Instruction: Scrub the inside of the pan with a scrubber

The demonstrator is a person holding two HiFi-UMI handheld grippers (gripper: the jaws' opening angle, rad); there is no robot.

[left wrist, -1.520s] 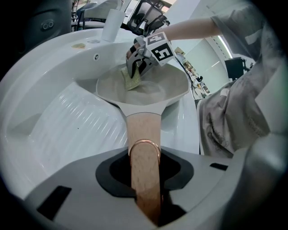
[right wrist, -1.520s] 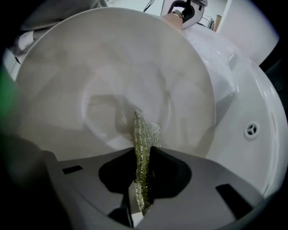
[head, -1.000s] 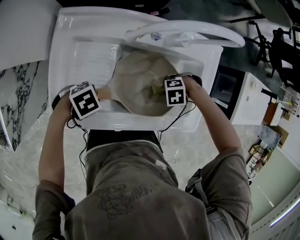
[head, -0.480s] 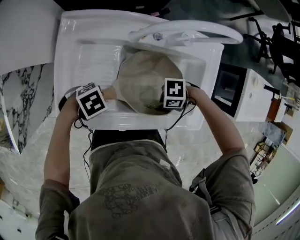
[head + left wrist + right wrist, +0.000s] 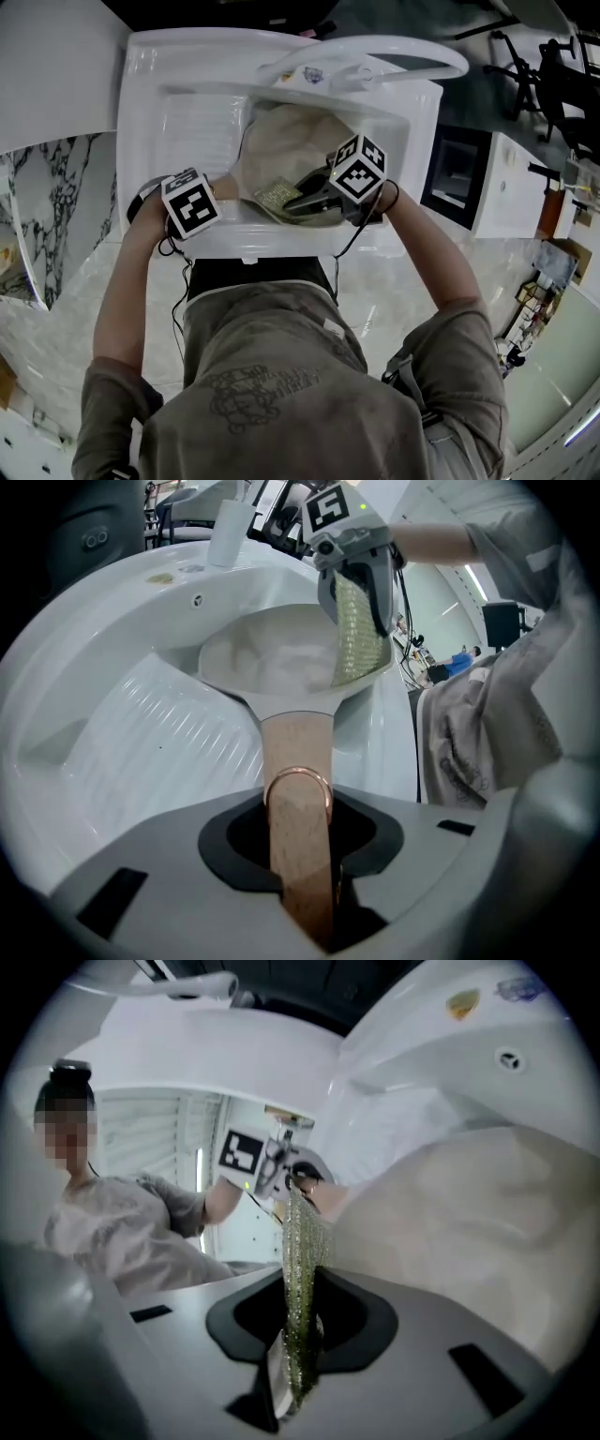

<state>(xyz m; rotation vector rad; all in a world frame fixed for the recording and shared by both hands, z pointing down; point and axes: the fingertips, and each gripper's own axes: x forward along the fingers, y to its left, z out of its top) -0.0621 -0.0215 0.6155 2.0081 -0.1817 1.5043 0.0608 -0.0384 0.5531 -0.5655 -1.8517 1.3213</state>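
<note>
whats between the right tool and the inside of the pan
The yellow-green mesh scrubber, clamped in the right tool, reaches toward the inside of the beige round pan; the head view and left gripper view show it.

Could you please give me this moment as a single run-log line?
pan: in sink | left gripper: shut on pan handle | right gripper: shut on scrubber | scrubber: by pan's rim
</note>
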